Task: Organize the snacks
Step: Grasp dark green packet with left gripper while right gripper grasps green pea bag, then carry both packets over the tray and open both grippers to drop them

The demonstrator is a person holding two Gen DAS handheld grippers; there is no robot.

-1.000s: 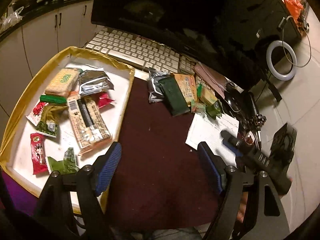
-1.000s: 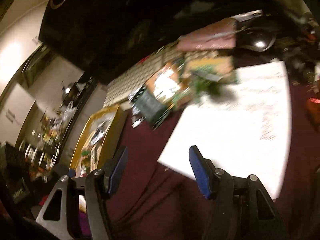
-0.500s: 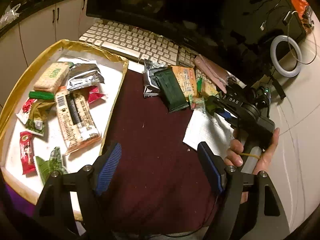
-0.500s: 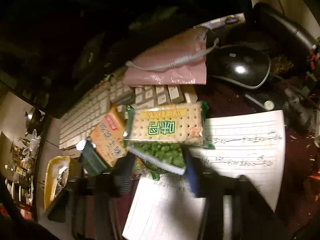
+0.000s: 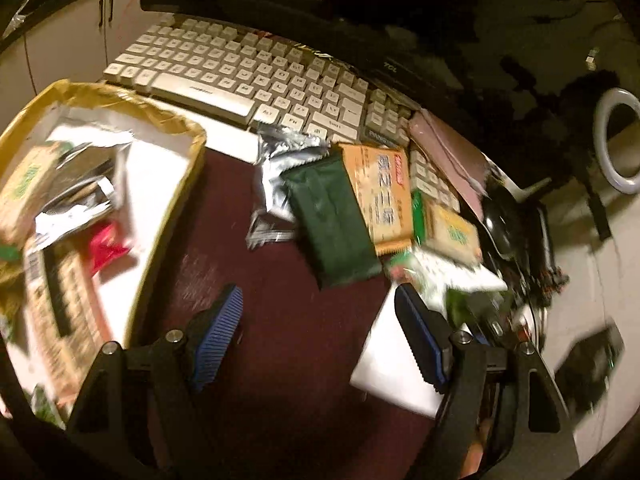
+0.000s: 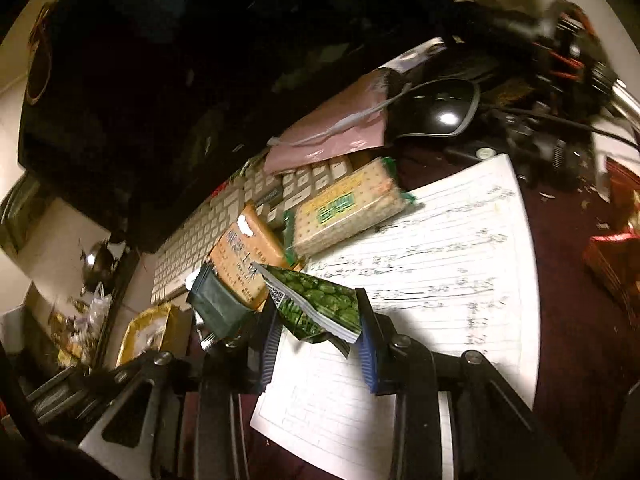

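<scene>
Right tongs [image 6: 318, 338], lower centre of right wrist view, are closing with the green pea packet [image 6: 320, 306] between the blue pads; both pads look to touch its sides. The packet is small and crumpled, with a green pea print, a white edge with a QR code and a torn-looking dark corner hanging at the bottom. It sits tilted above the lined paper [image 6: 440, 264], which carries handwriting.

Just behind the packet, centre of frame: cracker pack [image 6: 348, 204] with green label, lying partly on the keyboard [image 6: 208, 236] and the paper edge. Orange pack [image 6: 244, 264] to its lower left, dark green pack [image 6: 218, 306] overlapping the orange one at its lower left. Pink pouch [image 6: 332, 132] rests on the keyboard's end, black mouse [image 6: 436, 112] beside it, upper right.

Left tongs [image 5: 318, 334], bottom of left wrist view, spread wide, nothing between the pads, over the maroon surface [image 5: 280, 360].

Gold-rimmed tray [image 5: 176, 200] at left of the left wrist view, white inside. It holds several snacks, blurred: a cracker pack, silver foil bags [image 5: 80, 196], a red packet [image 5: 106, 242], a long printed bar pack [image 5: 60, 312], and green bits at the lower edge. Another foil bag [image 5: 276, 184] lies outside the tray, centre frame, under the dark green pack.
</scene>
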